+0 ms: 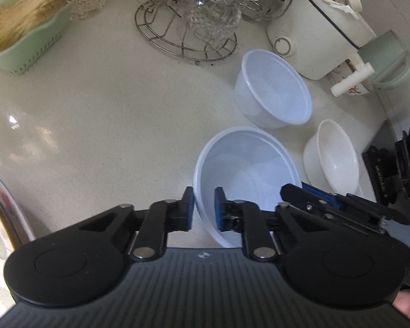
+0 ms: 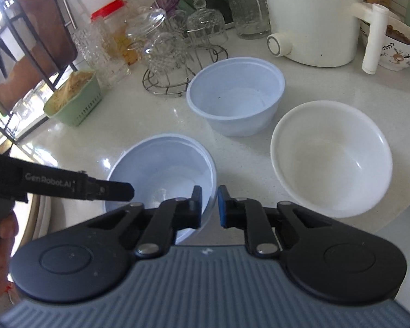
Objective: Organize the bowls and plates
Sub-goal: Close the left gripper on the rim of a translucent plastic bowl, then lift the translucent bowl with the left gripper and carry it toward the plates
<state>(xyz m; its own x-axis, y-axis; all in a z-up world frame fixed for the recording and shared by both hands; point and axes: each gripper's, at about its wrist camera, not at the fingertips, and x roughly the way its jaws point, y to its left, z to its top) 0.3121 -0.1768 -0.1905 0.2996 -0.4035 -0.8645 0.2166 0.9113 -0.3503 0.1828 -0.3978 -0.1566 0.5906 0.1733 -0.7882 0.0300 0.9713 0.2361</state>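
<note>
A pale blue plastic bowl stands nearest on the counter. My left gripper straddles its left rim, one finger outside, one inside, with a small gap. My right gripper straddles its right rim the same way and also shows in the left wrist view. A second clear plastic bowl stands behind. A white ceramic bowl stands to the right.
A wire rack holds upturned glasses. A white kettle-like appliance, a green basket, a patterned bowl and glass jars line the back. A plate edge shows at the left.
</note>
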